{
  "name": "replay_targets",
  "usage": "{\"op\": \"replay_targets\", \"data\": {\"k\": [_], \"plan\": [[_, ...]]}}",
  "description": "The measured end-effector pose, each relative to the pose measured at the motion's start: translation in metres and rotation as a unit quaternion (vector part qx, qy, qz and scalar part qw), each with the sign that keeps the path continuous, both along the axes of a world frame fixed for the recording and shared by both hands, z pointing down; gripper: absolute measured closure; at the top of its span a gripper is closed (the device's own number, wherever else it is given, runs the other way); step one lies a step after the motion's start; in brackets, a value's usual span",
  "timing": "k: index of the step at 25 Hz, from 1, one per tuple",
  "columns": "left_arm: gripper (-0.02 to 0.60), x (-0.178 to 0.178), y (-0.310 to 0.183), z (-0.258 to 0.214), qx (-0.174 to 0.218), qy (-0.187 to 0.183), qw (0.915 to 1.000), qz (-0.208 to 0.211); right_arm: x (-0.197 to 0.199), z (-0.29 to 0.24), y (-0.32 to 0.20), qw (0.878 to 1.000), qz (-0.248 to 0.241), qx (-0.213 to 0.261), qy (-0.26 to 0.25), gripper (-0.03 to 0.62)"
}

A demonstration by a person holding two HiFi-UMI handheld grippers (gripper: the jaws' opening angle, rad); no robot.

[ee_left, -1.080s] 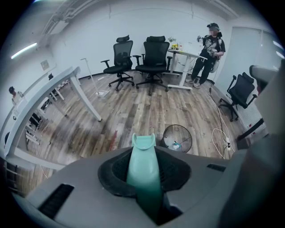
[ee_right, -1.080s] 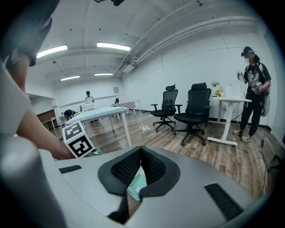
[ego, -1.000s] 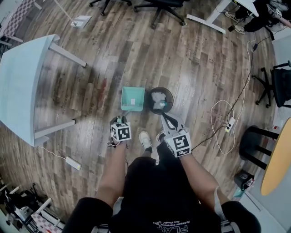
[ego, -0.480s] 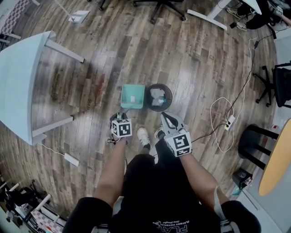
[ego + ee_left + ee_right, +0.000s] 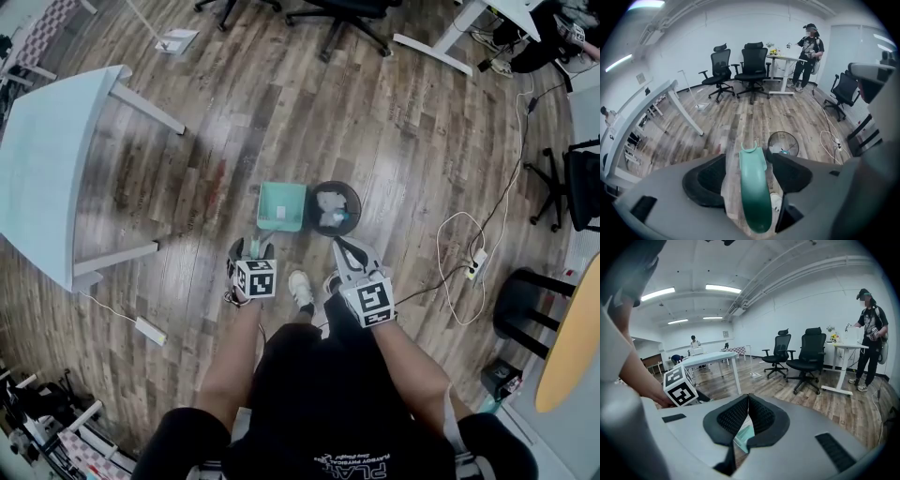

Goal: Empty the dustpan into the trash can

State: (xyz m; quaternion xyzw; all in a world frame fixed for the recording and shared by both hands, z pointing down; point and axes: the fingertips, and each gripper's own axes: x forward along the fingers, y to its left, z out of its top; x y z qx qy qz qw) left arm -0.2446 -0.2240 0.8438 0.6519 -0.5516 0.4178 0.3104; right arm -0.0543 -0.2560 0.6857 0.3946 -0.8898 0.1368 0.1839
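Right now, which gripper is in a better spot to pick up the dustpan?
Left. The left gripper has its jaws opening with the dustpan handle right between them. The right gripper is shut and sits off to the side, nearer the trash can.

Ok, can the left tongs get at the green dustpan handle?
Probably yes. The dustpan handle stands right between the left tongs, whose jaws are opening and not pressing on it, and nothing else sits in the way.
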Motion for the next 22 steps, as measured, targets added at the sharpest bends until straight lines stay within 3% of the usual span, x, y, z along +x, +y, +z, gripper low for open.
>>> {"op": "replay_targets", "data": {"k": [13,16,20,22], "plan": [[0.289,0.004,0.018,-0.130,0.117,0.024,0.9925,0.027,-0.029,-0.060,0.033,0.998,-0.021,0.064,-0.011,0.569],[0.354,0.004,0.021,-0.171,0.173,0.031,0.9841,0.021,-0.035,-0.082,0.048,0.996,-0.033,0.088,-0.007,0.569],[0.549,0.010,0.028,-0.231,0.255,0.033,0.9662,0.019,-0.028,-0.112,0.057,0.993,-0.024,0.118,-0.010,0.569],[0.558,0.020,0.029,-0.256,0.283,0.050,0.9573,0.032,-0.019,-0.130,0.051,0.991,-0.011,0.135,-0.016,0.569]]}}
